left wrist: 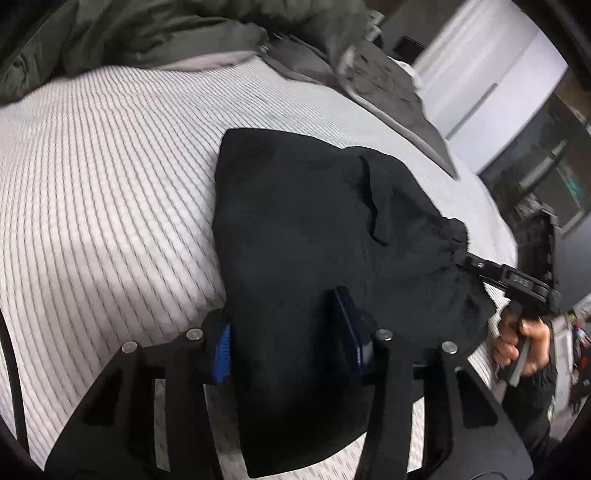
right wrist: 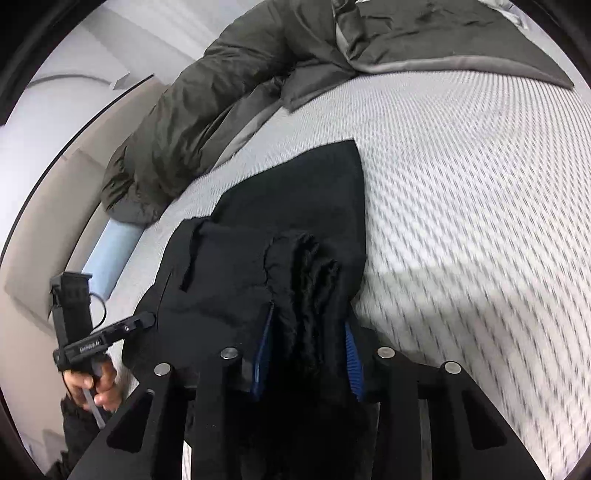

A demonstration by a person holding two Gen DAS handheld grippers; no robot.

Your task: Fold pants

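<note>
Black pants [left wrist: 303, 229] lie on a white ribbed bedspread [left wrist: 103, 192], folded into a thick stack. My left gripper [left wrist: 288, 336] has its blue-padded fingers [left wrist: 221, 350] on either side of the near end of the pants, cloth filling the gap. My right gripper [right wrist: 308, 354] is closed on a bunched edge of the pants [right wrist: 295, 221], with cloth between its blue pads [right wrist: 354, 365]. In the left wrist view the right gripper [left wrist: 469, 264] grips the pants' right edge. In the right wrist view the left gripper [right wrist: 146, 319] meets their left edge.
A dark olive-grey duvet [right wrist: 207, 110] is heaped along the far side of the bed, also seen in the left wrist view [left wrist: 155, 33]. A grey pillow [left wrist: 388, 85] lies at the far right. A wall and window [left wrist: 535, 155] stand beyond the bed.
</note>
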